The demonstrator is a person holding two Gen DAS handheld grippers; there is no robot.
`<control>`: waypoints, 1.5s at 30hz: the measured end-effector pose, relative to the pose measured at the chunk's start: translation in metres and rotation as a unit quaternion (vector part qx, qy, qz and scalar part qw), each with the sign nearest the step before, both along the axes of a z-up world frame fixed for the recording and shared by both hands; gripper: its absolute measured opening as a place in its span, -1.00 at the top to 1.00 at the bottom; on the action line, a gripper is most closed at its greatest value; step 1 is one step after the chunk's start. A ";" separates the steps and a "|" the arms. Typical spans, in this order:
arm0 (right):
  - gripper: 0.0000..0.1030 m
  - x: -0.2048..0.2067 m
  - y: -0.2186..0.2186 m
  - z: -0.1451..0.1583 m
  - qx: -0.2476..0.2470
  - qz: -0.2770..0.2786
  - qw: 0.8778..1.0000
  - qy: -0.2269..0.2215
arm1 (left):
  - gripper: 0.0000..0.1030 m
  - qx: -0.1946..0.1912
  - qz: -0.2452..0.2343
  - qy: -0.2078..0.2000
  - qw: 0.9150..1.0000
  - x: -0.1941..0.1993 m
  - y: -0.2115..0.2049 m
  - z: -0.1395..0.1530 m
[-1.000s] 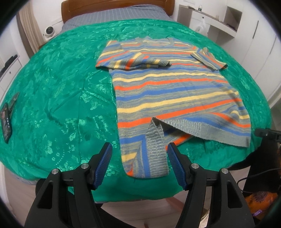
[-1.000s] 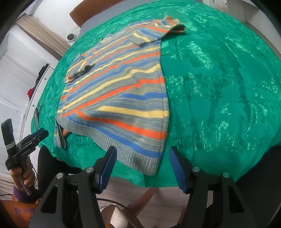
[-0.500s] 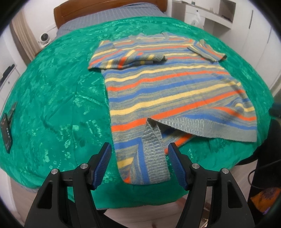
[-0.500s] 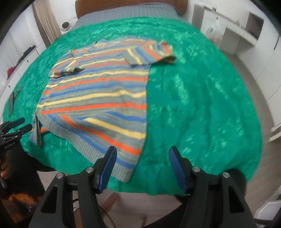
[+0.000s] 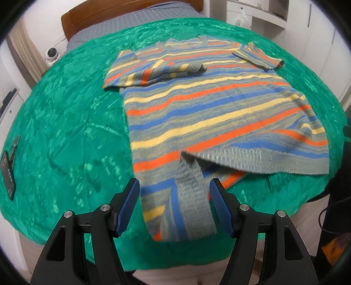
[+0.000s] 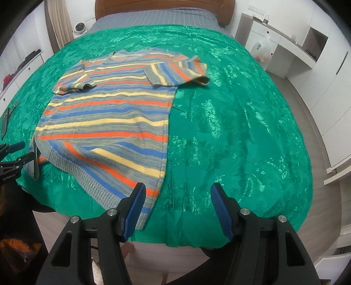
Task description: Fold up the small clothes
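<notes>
A striped knit sweater [image 5: 210,114] in grey, blue, orange and yellow lies flat on the green bedspread [image 5: 65,122], both sleeves folded in over the chest. Its near left hem corner [image 5: 188,197] is flipped and hangs at the bed edge. My left gripper [image 5: 174,203] is open, its jaws on either side of that hanging corner without touching it. In the right wrist view the sweater [image 6: 109,122] lies to the left. My right gripper [image 6: 177,206] is open and empty, with its left fingertip over the sweater's near right hem corner [image 6: 147,199]. The left gripper [image 6: 15,157] shows at the far left.
A dark phone or remote [image 5: 7,173] lies on the bedspread at the far left. The wooden headboard [image 6: 162,4] is at the far end. White cabinets and a desk [image 6: 291,48] stand to the right. The floor [image 6: 342,197] lies past the bed edge.
The right gripper has swung to the right and now faces the bed squarely, with its left fingertip at the sweater's right hem corner. The left gripper has moved in slightly toward the hanging corner. Both stayed open.
</notes>
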State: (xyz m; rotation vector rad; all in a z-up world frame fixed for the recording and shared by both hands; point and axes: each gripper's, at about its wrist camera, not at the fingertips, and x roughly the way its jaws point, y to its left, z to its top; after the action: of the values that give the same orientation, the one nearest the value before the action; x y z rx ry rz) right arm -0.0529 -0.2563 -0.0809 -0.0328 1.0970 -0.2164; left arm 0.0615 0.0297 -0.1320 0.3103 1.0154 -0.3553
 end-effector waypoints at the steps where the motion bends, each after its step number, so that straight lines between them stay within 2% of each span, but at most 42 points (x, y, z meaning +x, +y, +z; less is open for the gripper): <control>1: -0.19 0.001 -0.001 -0.002 0.005 0.001 1.000 0.000 | -0.33 -0.005 -0.006 -0.006 1.000 0.003 -0.002 -0.001; 2: -0.19 0.001 -0.003 -0.005 0.019 0.000 1.000 0.000 | -0.27 -0.017 -0.019 -0.014 1.000 0.006 -0.006 -0.002; 3: -0.19 0.002 -0.006 -0.008 0.035 -0.002 0.999 0.001 | 0.21 -0.031 -0.033 -0.019 0.999 0.008 -0.009 -0.003; 4: -0.19 0.002 -0.009 -0.012 0.049 -0.004 0.999 0.002 | 0.97 -0.048 -0.058 -0.013 0.997 0.011 -0.014 -0.006; 5: -0.19 0.002 -0.011 -0.017 0.067 -0.006 0.998 0.004 | 0.89 -0.054 -0.074 -0.002 0.996 0.012 -0.018 -0.009; 7: -0.19 0.001 -0.012 -0.023 0.085 -0.008 0.996 0.010 | 0.94 -0.061 -0.115 -0.003 0.991 0.005 -0.024 -0.009; 8: -0.19 -0.001 -0.012 -0.025 0.090 -0.008 0.996 0.013 | 0.94 -0.070 -0.159 0.010 0.985 -0.006 -0.025 -0.004; 10: -0.19 -0.005 -0.012 -0.025 0.090 -0.005 0.996 0.013 | 0.94 -0.062 -0.223 0.022 0.973 -0.030 -0.022 0.005; 11: -0.19 -0.008 -0.013 -0.025 0.088 -0.003 0.996 0.012 | 0.94 -0.040 -0.265 0.034 0.963 -0.048 -0.016 0.009; 14: -0.19 -0.011 -0.019 -0.028 0.093 -0.003 0.995 0.017 | 0.94 0.027 -0.335 0.070 0.939 -0.088 0.000 0.010; 15: -0.20 -0.011 -0.021 -0.031 0.098 -0.004 0.995 0.021 | 0.86 0.036 -0.341 0.080 0.936 -0.096 0.004 0.010; 16: -0.20 -0.009 -0.023 -0.036 0.108 -0.003 0.994 0.025 | 0.81 0.042 -0.336 0.085 0.937 -0.102 0.011 0.010; 17: -0.20 -0.008 -0.023 -0.040 0.117 -0.002 0.993 0.028 | 0.74 0.039 -0.311 0.087 0.945 -0.102 0.019 0.012; 18: -0.20 -0.006 -0.024 -0.045 0.136 0.002 0.990 0.032 | 0.25 0.031 -0.283 0.089 0.954 -0.098 0.025 0.013; 19: -0.19 -0.003 -0.024 -0.051 0.159 0.007 0.987 0.033 | -0.31 0.017 -0.237 0.090 0.967 -0.088 0.032 0.015; 20: -0.20 -0.001 -0.024 -0.057 0.185 0.011 0.982 0.035 | -0.51 -0.007 -0.168 0.086 0.982 -0.073 0.042 0.016; 21: -0.20 0.001 -0.024 -0.065 0.206 0.014 0.978 0.040 | -0.63 -0.030 -0.116 0.084 0.989 -0.061 0.049 0.017; 23: -0.20 0.004 -0.021 -0.079 0.235 0.021 0.970 0.054 | -0.61 -0.061 -0.041 0.104 0.992 -0.038 0.055 0.008; 24: -0.19 0.005 -0.019 -0.084 0.242 0.025 0.968 0.057 | -0.58 -0.060 -0.010 0.107 0.992 -0.029 0.052 0.002; 26: -0.20 0.008 -0.014 -0.089 0.242 0.034 0.968 0.057 | -0.57 -0.048 0.019 0.106 0.993 -0.019 0.041 -0.009; 27: -0.14 0.009 -0.013 -0.091 0.242 0.038 0.968 0.055 | -0.47 -0.047 0.022 0.110 0.993 -0.015 0.033 -0.014; 29: 0.63 0.013 -0.012 -0.091 0.250 0.048 0.966 0.048 | 0.35 -0.045 0.021 0.124 0.991 -0.008 0.018 -0.024; 30: 0.88 0.013 -0.011 -0.089 0.256 0.055 0.964 0.049 | 0.88 -0.039 0.020 0.130 0.991 -0.010 0.011 -0.029; 32: 0.89 0.010 -0.012 -0.080 0.254 0.061 0.964 0.047 | 0.93 -0.032 0.025 0.124 0.992 -0.009 0.009 -0.027; 35: 0.89 -0.005 -0.016 -0.057 0.171 0.053 0.982 0.055 | 0.94 -0.006 0.024 0.096 0.995 -0.019 0.019 -0.011; 39: 0.90 -0.020 -0.030 -0.042 0.189 0.029 0.980 0.062 | 0.94 0.022 0.013 0.085 0.996 -0.029 0.027 0.002; 42: 0.90 -0.018 -0.013 -0.062 0.168 0.040 0.981 0.093 | 0.94 0.044 0.019 0.090 0.995 -0.028 0.027 -0.008; 45: 0.90 -0.012 -0.015 -0.089 0.171 0.022 0.978 0.113 | 0.93 0.050 0.044 0.115 0.991 -0.017 0.027 -0.027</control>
State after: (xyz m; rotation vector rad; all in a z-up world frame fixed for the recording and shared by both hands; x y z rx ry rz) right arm -0.0652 -0.2716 -0.1695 0.2309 1.3473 0.0194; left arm 0.0442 0.0566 -0.1588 0.3186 1.2725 -0.2638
